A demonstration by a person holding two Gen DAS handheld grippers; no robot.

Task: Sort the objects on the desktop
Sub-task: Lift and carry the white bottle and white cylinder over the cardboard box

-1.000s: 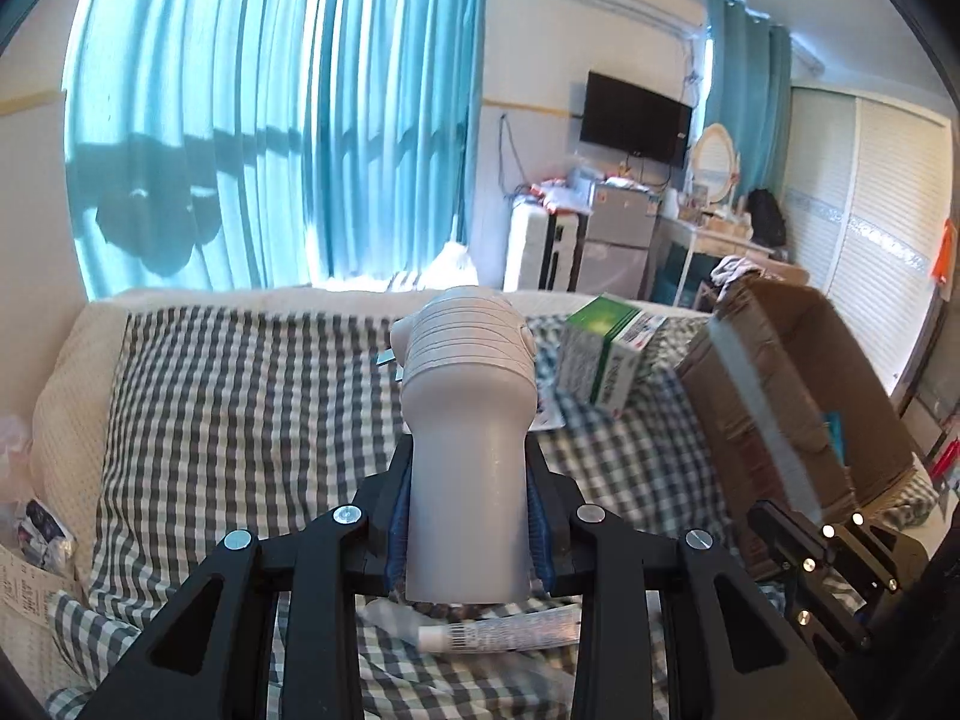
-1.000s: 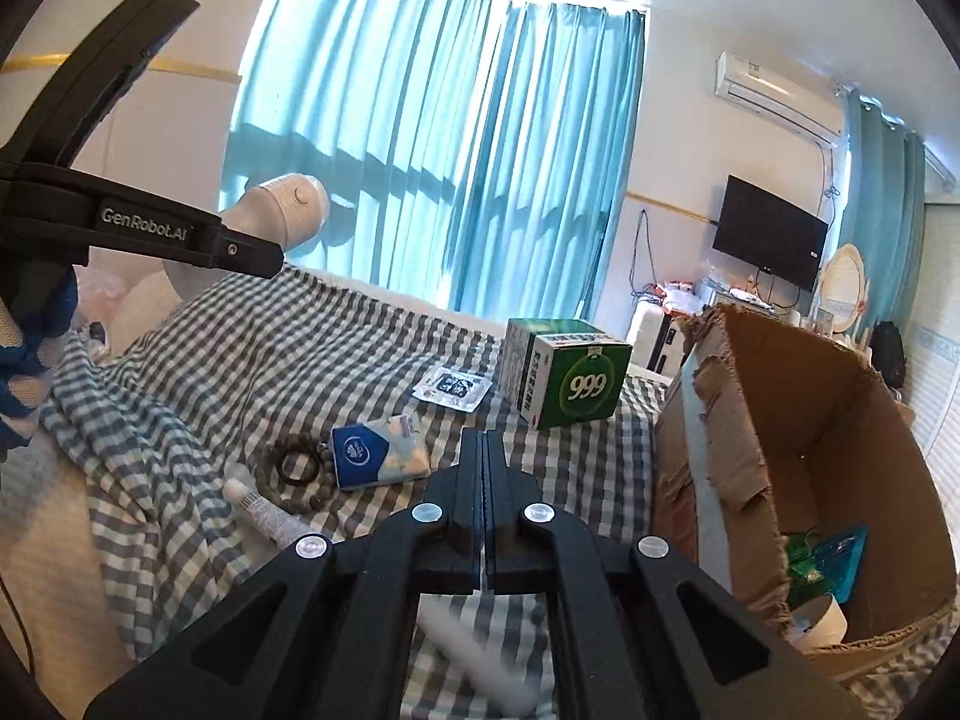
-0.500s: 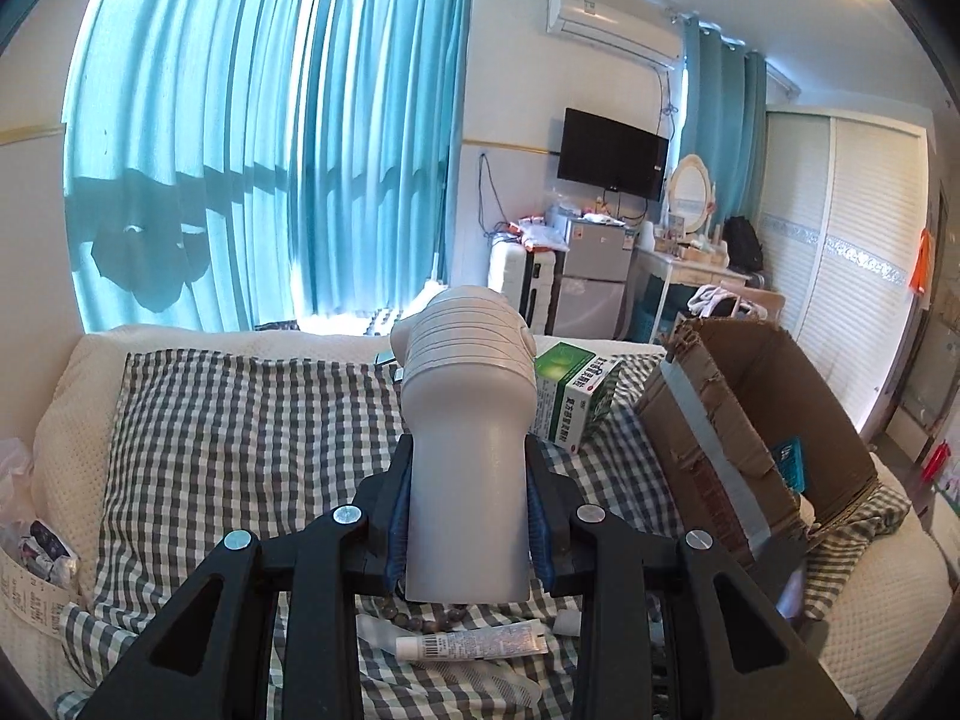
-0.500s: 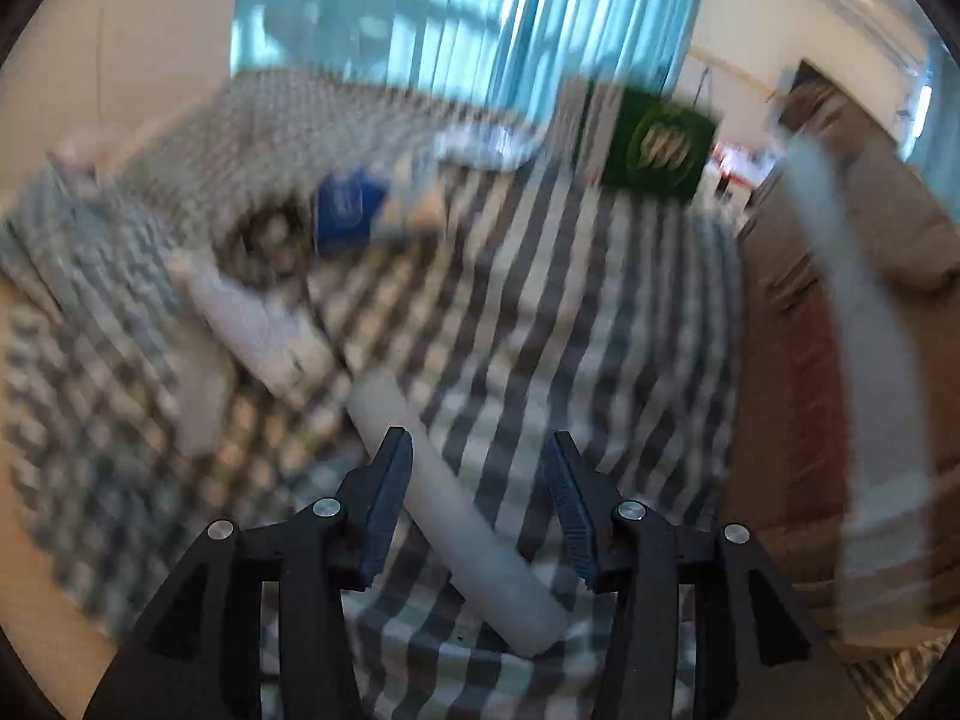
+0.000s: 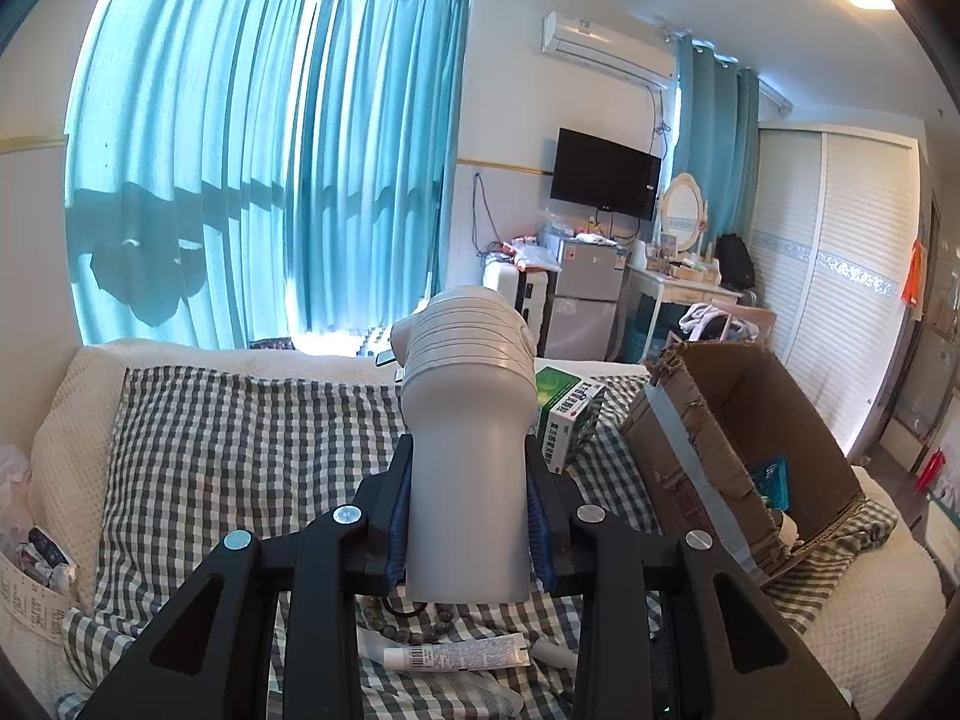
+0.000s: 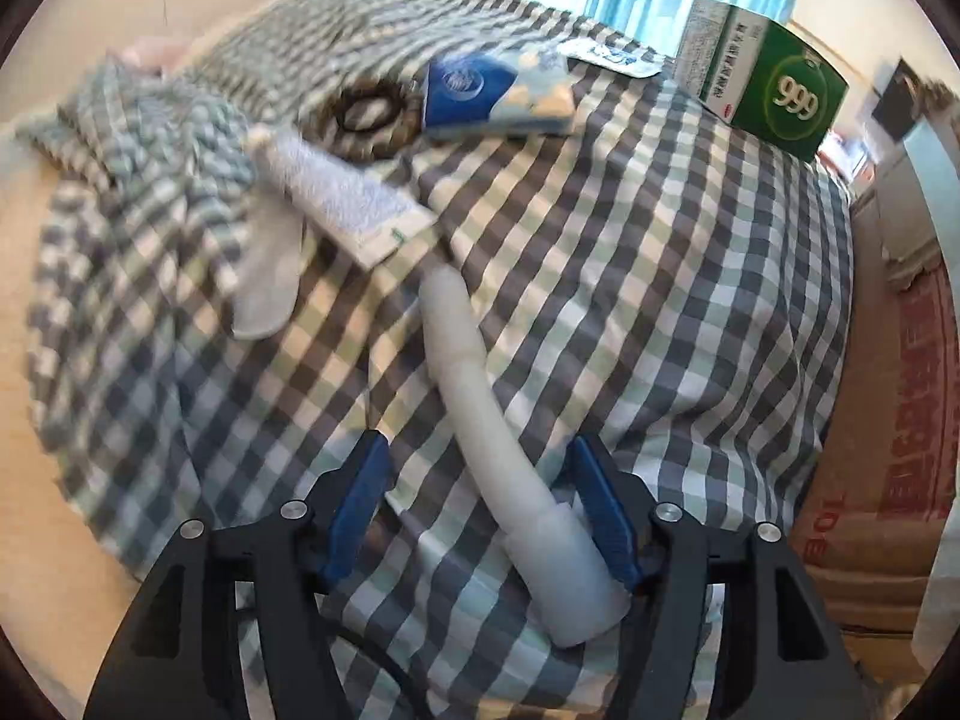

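My left gripper [image 5: 468, 516] is shut on a grey ribbed bottle-shaped device [image 5: 468, 420], held upright above the checked cloth [image 5: 240, 450]. My right gripper [image 6: 489, 504] is open and low over the cloth, its blue pads on either side of a long white tube [image 6: 510, 450] lying there; the right pad is close to or touching it. Beyond lie a squeezed tube [image 6: 342, 192], a bead bracelet [image 6: 372, 114], a blue tissue pack [image 6: 492, 96] and a green 999 box [image 6: 774, 84].
An open cardboard box [image 5: 744, 444] with a few items stands at the right, its side also in the right wrist view [image 6: 888, 468]. A white cloth piece [image 6: 270, 282] lies left of the tube. A bag of clutter [image 5: 30, 552] sits at far left.
My right gripper opened and dropped down over the white tube. My left gripper rose with the grey device, showing more of the room.
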